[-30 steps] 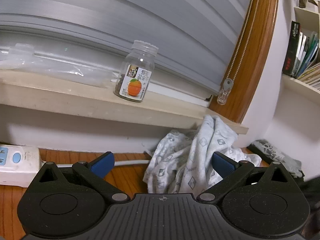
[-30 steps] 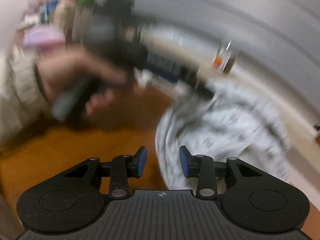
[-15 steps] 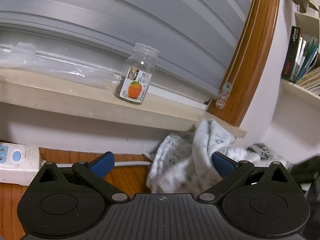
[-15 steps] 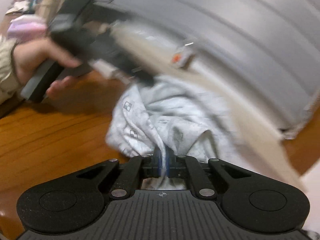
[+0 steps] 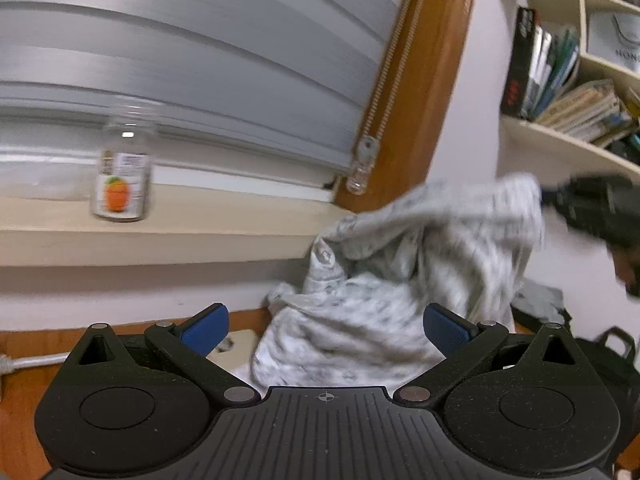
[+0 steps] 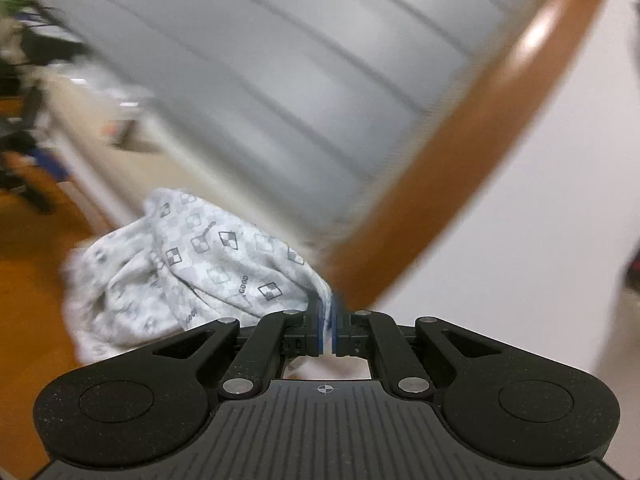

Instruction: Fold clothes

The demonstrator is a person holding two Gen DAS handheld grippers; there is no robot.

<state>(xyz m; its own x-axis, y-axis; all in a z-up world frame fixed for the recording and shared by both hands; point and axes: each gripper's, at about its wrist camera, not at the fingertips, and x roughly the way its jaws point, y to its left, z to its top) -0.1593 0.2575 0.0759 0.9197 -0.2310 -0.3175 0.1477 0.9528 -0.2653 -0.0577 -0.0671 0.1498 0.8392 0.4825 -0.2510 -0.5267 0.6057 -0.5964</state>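
Right gripper point(image 6: 327, 322) clamped on an edge of the patterned white garment point(image 6: 192, 268), cloth trailing toward 9 o'clock, left gripper point(image 5: 326, 326) spread wide, garment between its pads untouched, labelled jar point(image 5: 122, 176) at 10 o'clock on the windowsill point(image 5: 200, 220).

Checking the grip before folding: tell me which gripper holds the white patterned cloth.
The right gripper, blue pads shut on the white patterned cloth; the left gripper stands open.

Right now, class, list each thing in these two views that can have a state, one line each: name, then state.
right gripper: shut on a fold of the patterned garment, lifting it.
left gripper: open, holding nothing.
patterned garment: crumpled, unfolded, one part raised off the wooden table.
jar: upright on the sill, lid on.
window blind: lowered.
books: standing and leaning on the shelf.
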